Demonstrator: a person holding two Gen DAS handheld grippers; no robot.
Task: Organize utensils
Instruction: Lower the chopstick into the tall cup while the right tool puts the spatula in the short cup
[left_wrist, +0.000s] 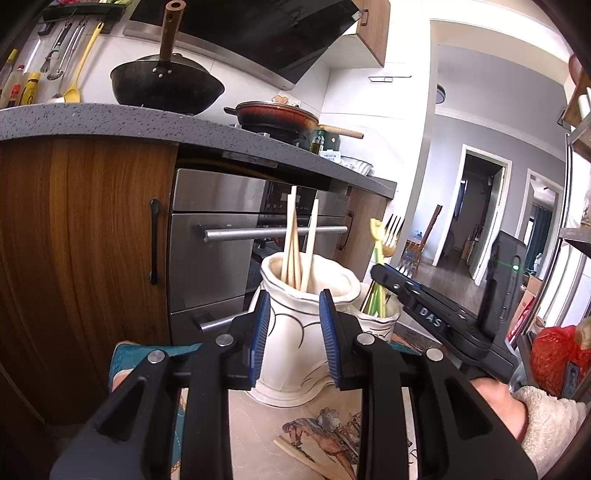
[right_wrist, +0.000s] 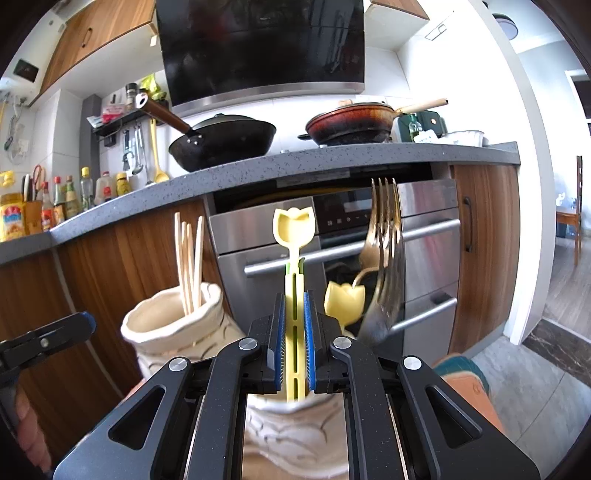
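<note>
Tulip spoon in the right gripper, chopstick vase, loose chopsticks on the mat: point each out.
tulip spoon (right_wrist: 294, 325), right wrist view, on its slotted handle.
chopstick vase (left_wrist: 295, 332), left wrist view, on its body.
loose chopsticks (left_wrist: 314, 461), left wrist view, mid-length.

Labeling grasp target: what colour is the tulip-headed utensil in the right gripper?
Pale yellow tulip utensil, green trim on the stem; clearest in right wrist view.

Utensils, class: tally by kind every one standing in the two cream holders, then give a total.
Chopsticks, in the far cream holder: 4
Yellow tulip-shaped spoons, in the near cream holder: 2, one clamped by the right gripper, one beside it
Metal forks, same holder: at least 2, overlapping, exact number unclear
Total: at least 8
</note>
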